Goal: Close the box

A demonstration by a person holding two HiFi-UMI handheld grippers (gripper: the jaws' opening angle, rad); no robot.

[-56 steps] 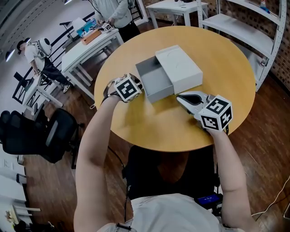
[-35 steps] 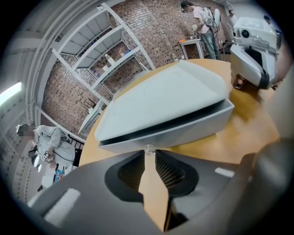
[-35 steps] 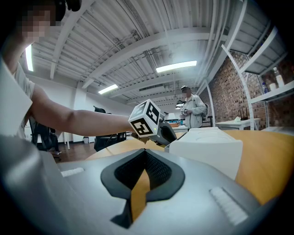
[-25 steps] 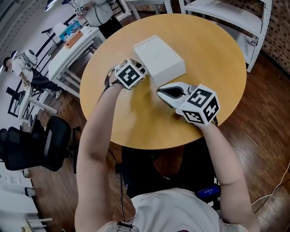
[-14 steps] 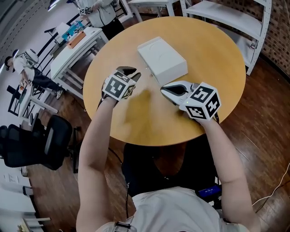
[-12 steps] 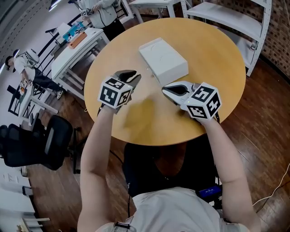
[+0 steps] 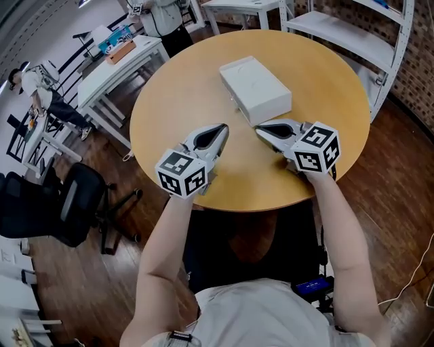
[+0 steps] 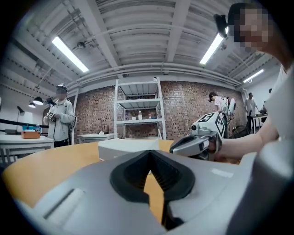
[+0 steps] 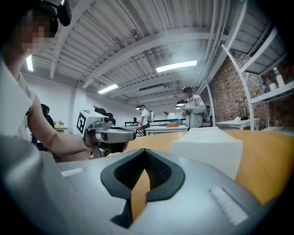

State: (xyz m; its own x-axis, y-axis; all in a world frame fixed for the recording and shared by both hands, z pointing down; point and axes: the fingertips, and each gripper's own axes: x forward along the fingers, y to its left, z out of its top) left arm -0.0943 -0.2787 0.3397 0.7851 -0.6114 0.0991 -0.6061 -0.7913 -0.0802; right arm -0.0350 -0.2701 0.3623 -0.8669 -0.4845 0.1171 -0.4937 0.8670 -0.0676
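The white box [image 7: 255, 89] lies closed on the round wooden table [image 7: 176, 101], with its grey drawer fully inside the sleeve. My left gripper [image 7: 220, 129] rests near the table's front edge, well short of the box, shut and with nothing in it. Just in front of the box's near corner, apart from it, my right gripper [image 7: 261, 127] is also shut and holds nothing. The left gripper view looks past its jaws to the box [image 8: 128, 148] and the right gripper [image 8: 197, 142]. The right gripper view has the box [image 9: 209, 147] close at right and the left gripper [image 9: 110, 134] at left.
White desks [image 7: 115, 61] stand beyond the table at back left, with a person [image 7: 169, 13] beside them. A white shelf unit [image 7: 352, 34] stands at back right. A black office chair [image 7: 68, 203] is on the wooden floor to the left.
The box's grey drawer, open at first, was pushed in by my left gripper. That gripper then drew back toward the table's near edge. My right gripper barely moved.
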